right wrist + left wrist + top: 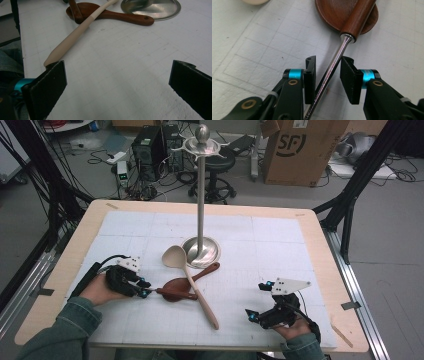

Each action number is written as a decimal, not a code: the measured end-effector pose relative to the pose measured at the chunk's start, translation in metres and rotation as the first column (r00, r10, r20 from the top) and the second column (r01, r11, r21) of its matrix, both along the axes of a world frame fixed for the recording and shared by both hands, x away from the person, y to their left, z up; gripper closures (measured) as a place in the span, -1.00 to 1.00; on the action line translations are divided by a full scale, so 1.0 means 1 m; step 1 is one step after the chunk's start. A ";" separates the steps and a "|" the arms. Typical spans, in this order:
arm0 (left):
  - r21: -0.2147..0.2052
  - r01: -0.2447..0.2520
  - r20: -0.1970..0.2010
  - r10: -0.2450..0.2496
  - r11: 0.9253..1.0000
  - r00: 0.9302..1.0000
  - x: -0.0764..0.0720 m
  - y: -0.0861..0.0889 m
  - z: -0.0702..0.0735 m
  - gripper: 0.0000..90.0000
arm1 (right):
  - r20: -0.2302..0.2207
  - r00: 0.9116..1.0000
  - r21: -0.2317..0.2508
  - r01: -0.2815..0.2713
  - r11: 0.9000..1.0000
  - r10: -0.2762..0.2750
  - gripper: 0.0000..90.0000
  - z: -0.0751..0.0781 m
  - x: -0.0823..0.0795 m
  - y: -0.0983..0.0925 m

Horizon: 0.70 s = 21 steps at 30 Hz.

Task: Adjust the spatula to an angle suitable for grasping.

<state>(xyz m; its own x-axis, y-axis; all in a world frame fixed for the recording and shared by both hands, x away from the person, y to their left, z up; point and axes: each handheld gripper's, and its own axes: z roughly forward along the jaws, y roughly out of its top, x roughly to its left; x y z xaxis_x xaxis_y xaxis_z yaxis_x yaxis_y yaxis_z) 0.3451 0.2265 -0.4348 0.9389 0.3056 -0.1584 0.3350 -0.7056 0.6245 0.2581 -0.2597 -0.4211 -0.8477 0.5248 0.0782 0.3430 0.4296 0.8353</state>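
Looking down from the high view, you have your left gripper [143,288] at the thin end of a utensil with a brown wooden grip [175,293], which lies across the bowl of a dark wooden spoon [192,278]. A pale wooden spoon [192,282] crosses both, its rounded bowl just beside the brushed-metal stand [201,247], whose disc base sits on the white gridded mat [260,250]. Your right gripper [262,301] rests near the mat's front edge, well apart from the spoons.

In the left gripper view, the polished steel shaft [331,72] runs between your ribbed black pads [348,80], which stand slightly apart and do not press it; a gap shows on either side.

In the right gripper view, your jaws stand wide apart over bare mat, the pale spoon's handle tip [53,56] just behind one flat rubbery pad [48,86].
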 end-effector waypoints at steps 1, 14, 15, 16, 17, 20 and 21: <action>0.010 0.010 0.004 -0.010 1.000 1.000 0.001 0.001 0.001 0.52 | -0.001 1.000 -0.001 0.000 1.000 0.000 -1.00 0.000 0.000 0.000; 0.039 0.058 -0.009 -0.058 0.998 0.998 -0.009 0.000 0.004 0.73 | 0.001 1.000 0.005 0.003 1.000 -0.003 -0.99 0.000 -0.001 0.000; 0.043 0.063 -0.011 -0.063 0.997 0.998 -0.009 0.001 0.004 0.73 | 0.001 1.000 0.005 0.004 1.000 -0.004 -1.00 0.000 -0.001 0.000; 0.039 0.064 -0.013 -0.063 0.997 0.998 -0.010 0.001 0.004 0.74 | -0.001 1.000 0.004 0.003 1.000 -0.003 -1.00 0.001 -0.001 0.000; 0.042 0.070 -0.012 -0.070 0.997 0.997 -0.010 0.002 0.004 0.75 | 0.001 1.000 0.003 0.004 1.000 -0.004 -0.99 0.001 -0.001 -0.001; 0.044 0.075 -0.013 -0.075 0.996 0.997 -0.012 0.001 0.005 0.77 | 0.005 1.000 0.001 0.009 1.000 -0.009 -0.99 0.001 -0.001 -0.001; 0.043 0.079 -0.013 -0.078 0.996 0.997 -0.013 0.001 0.005 0.78 | 0.005 1.000 0.001 0.008 1.000 -0.008 -0.99 0.001 -0.001 0.000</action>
